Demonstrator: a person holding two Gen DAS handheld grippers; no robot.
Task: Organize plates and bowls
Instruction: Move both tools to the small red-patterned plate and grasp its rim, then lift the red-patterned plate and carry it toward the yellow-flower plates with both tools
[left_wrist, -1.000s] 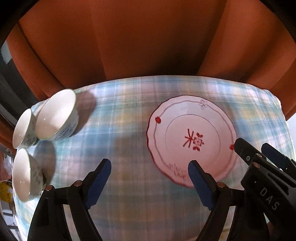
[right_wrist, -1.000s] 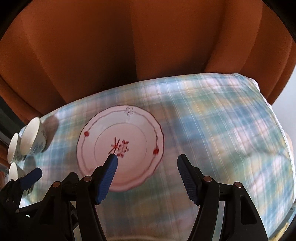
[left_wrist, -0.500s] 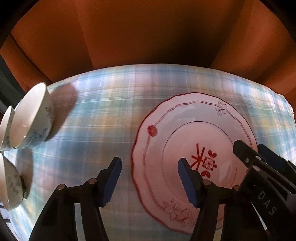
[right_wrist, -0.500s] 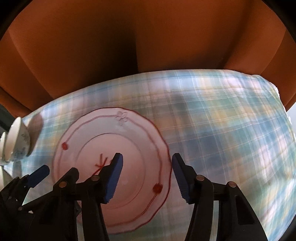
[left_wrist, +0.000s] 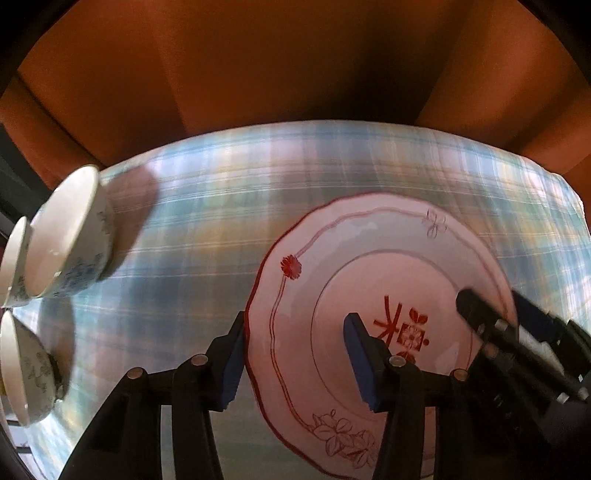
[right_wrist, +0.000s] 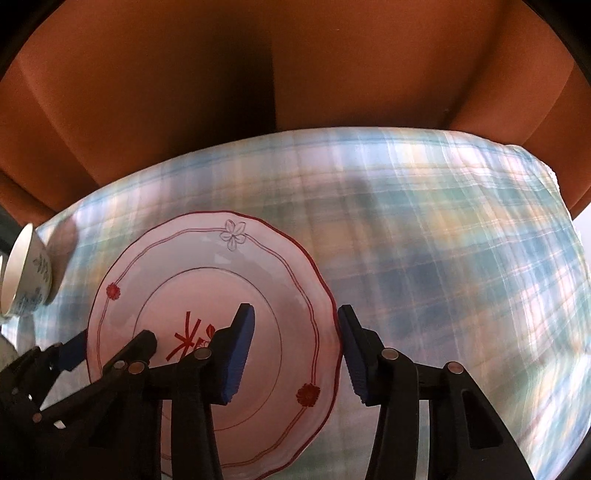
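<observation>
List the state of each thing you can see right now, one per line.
Plate: flat on the checked tablecloth, empty.
Three bowls: upright, empty, at the cloth's left edge.
Left gripper: closing, astride the plate's left rim.
Right gripper: closing, astride its right rim.

Big orange curtain (left_wrist: 280, 66) at the back, hanging in wide folds, dark in the deep creases. Same curtain all across the other view too. In front of it, a table under a checked cloth (left_wrist: 229, 192) of soft blue, green, yellow and white squares. Cloth edge (right_wrist: 546, 166) dropping off at the far right corner. Bright light on the cloth, with soft grey shadows here and there. Dark strip (left_wrist: 11, 184) at the far left edge, too dim to make out.
</observation>
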